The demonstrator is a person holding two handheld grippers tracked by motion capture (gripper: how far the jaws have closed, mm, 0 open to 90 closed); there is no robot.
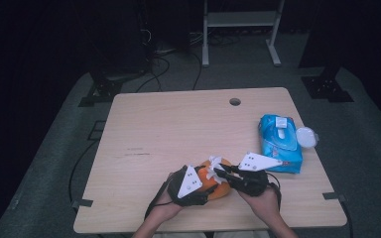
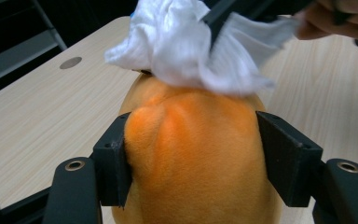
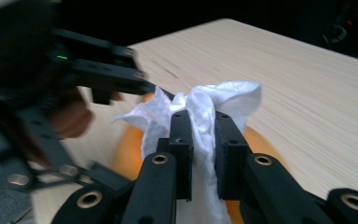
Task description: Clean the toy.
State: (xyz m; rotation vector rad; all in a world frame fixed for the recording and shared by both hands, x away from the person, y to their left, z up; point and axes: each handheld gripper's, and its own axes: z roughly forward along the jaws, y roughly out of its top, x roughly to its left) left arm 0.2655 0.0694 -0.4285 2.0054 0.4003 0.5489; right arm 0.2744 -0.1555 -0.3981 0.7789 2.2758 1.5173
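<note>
Between my left claw's jaws: orange plush, squeezed | right claw pinching wipe above it | risk: hard rubbing may twist plush free, or wipe slips out.

The left tool is black, topped by a grey three-cornered plate with small dark dots; the right tool matches it, with its own grey plate; each has two flat, blocky black jaws on black arms, with brass-coloured rings set in the pivots and small screw holes in the pads; black cables trail from both; the forearms are bare.
</note>
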